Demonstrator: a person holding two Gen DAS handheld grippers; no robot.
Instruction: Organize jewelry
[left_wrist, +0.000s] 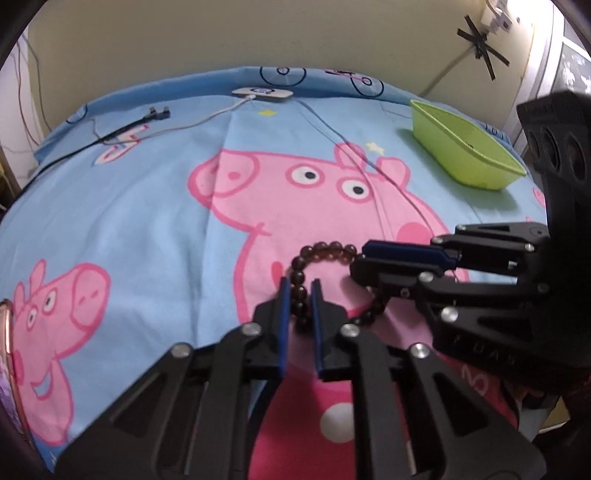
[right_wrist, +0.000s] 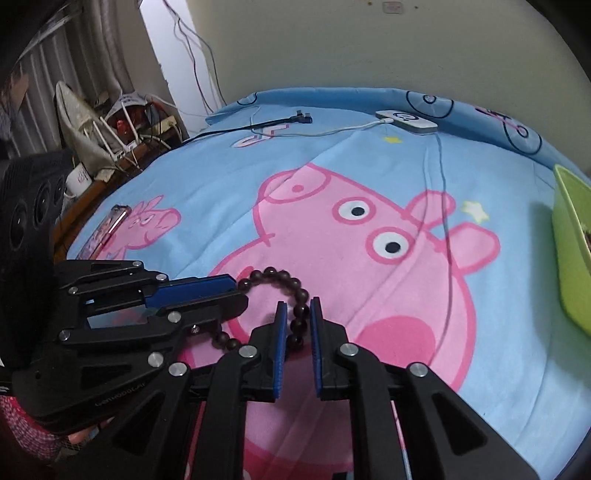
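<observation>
A bracelet of dark brown beads (left_wrist: 325, 247) lies on the pink pig print of a blue bedsheet (left_wrist: 147, 221). My left gripper (left_wrist: 299, 291) is at the bottom centre of the left wrist view, shut on the bracelet's left side with beads between its blue pads. My right gripper (left_wrist: 360, 262) comes in from the right and is shut on the bracelet's right side. In the right wrist view the bracelet (right_wrist: 273, 273) arcs between my right gripper (right_wrist: 297, 308), with beads between its pads, and my left gripper (right_wrist: 240, 291), which comes in from the left. Part of the loop is hidden under the fingers.
A lime green plastic tray (left_wrist: 461, 147) stands at the far right of the bed; in the right wrist view the tray (right_wrist: 569, 251) is at the right edge. A white device (left_wrist: 262, 92) with its cable and a black cable (left_wrist: 159, 112) lie at the far edge. A phone (right_wrist: 107, 229) lies at the left.
</observation>
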